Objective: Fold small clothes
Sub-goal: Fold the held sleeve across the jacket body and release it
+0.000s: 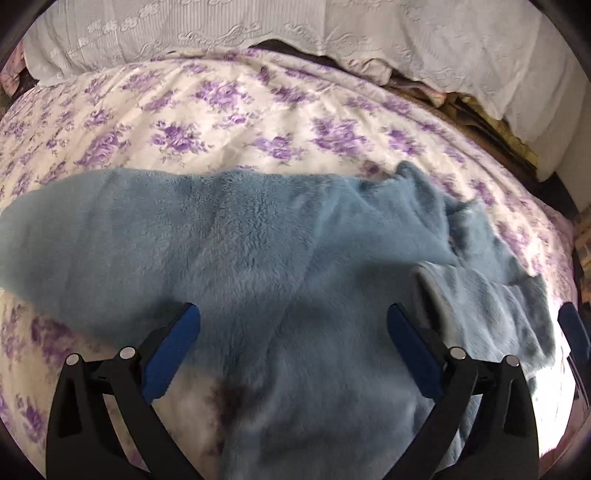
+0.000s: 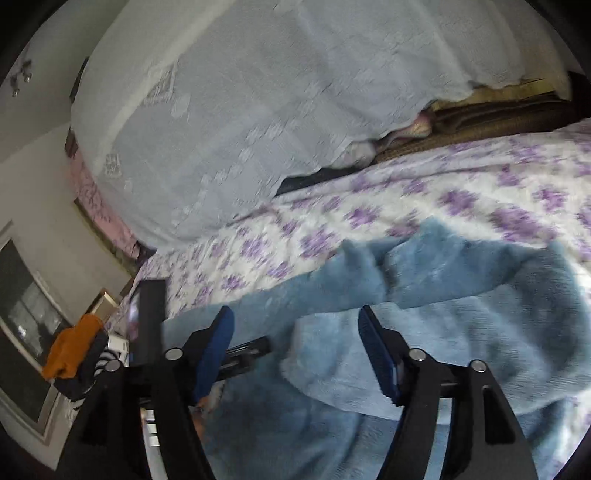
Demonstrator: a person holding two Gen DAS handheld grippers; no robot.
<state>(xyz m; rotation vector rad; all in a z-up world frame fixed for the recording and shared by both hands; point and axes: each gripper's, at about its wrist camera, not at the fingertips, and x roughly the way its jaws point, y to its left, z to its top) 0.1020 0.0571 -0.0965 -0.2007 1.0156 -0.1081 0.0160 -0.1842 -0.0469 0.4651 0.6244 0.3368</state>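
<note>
- Blue-padded fingers of the left gripper (image 1: 293,321) stand wide apart over the near part of a blue fleece garment (image 1: 258,236), gripping nothing; whether the pads touch the pile cannot be told.
- Spread across the near half of a floral bedspread (image 1: 221,107), white with purple blooms, the garment runs in a broad band from the left edge of the left wrist view to a rumpled, folded-over section at its right end.
- Seen from the right wrist camera, the right gripper (image 2: 297,325) is likewise spread wide and holding nothing, poised above the same garment (image 2: 461,295), where a paler flap lies doubled over the darker layer beneath.
- One blue pad of that gripper (image 1: 572,332) shows at the right edge of the left wrist view, just beyond the garment's crumpled end.
- Beyond the garment, bare bedspread (image 2: 406,206) stretches to a white lace-patterned cover (image 1: 295,26) draped over bulky bedding at the far side of the bed.
- Under the lifted edge of that cover (image 2: 258,92), brown and tan folded blankets (image 2: 491,118) peek out, well apart from the garment.
- Left of the garment in the right wrist view, off the bed's edge, an orange cloth (image 2: 74,347) sits atop dark striped clothing, with a black upright bar (image 2: 151,317) between it and the fleece.
- Motion blur softens the right wrist view.
</note>
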